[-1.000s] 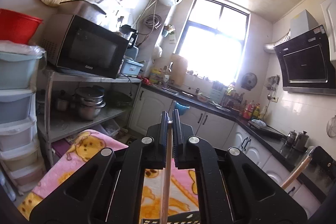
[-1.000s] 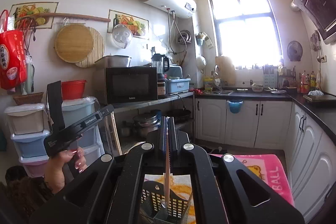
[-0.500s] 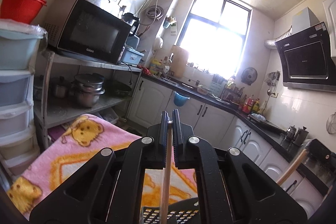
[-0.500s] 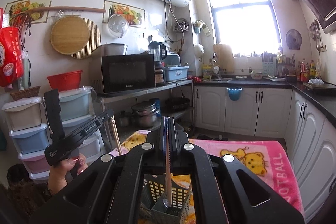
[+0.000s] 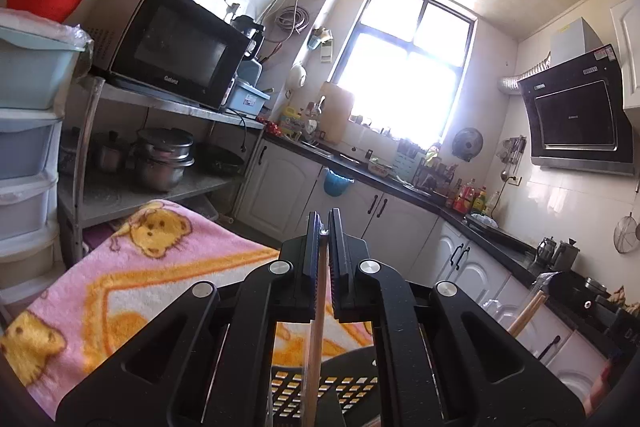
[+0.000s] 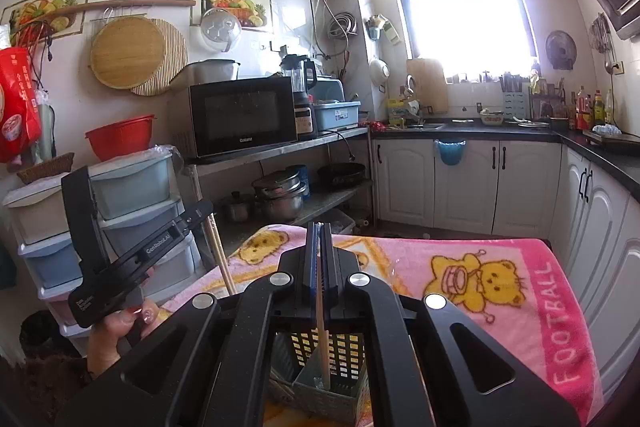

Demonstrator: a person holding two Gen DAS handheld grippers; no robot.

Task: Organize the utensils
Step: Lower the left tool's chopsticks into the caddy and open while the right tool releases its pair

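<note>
My left gripper (image 5: 324, 227) is shut on a wooden chopstick (image 5: 314, 347) that hangs down toward the dark perforated utensil basket (image 5: 320, 391) below. My right gripper (image 6: 319, 227) is shut on another wooden chopstick (image 6: 322, 343); its lower end stands inside the basket (image 6: 332, 367), in a grey inner compartment. In the right wrist view the left gripper (image 6: 120, 259) shows at the left in a hand, with its chopstick (image 6: 222, 263) slanting down. In the left wrist view the right gripper's chopstick (image 5: 526, 313) shows at the lower right.
The basket stands on a pink bear-print towel (image 6: 500, 275) over a table. A metal rack with a microwave (image 6: 240, 115) and pots (image 6: 280, 197) stands behind, plastic drawers (image 6: 132, 211) at the left, white cabinets (image 6: 500, 183) and a black counter along the back and right.
Both grippers have tilted and lowered, so more of the towel and basket shows. The right chopstick has gone deeper into the basket. Both stay shut on their chopsticks.
</note>
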